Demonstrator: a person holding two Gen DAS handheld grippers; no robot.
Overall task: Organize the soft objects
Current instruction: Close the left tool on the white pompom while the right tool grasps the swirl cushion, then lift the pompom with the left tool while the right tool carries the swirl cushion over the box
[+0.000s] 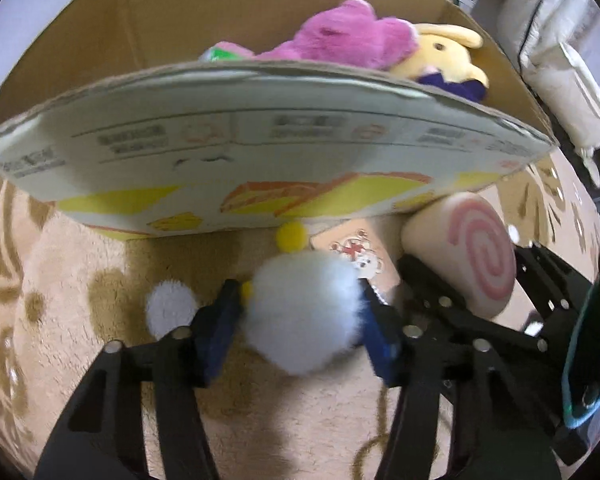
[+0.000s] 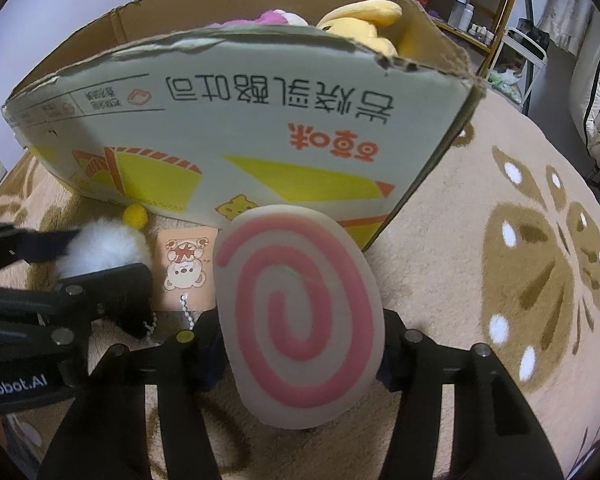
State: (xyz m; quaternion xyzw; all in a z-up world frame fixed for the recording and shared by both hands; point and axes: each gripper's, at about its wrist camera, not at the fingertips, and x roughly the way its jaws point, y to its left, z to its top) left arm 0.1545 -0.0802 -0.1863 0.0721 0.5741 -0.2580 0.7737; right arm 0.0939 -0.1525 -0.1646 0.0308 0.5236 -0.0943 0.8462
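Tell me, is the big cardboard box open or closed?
Open. The cardboard box has no lid, and a pink plush and yellow plush show inside.

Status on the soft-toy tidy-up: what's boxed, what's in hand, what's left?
Done: pink plush and yellow plush lie in the cardboard box. In hand: left gripper is shut on the white fluffy toy; right gripper is shut on the spiral-pattern cushion. Left: both remain outside the box, low over the carpet.

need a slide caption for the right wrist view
Right hand-held gripper clamps a pink-swirl cushion on the carpet in front of the cardboard box of plush toys.
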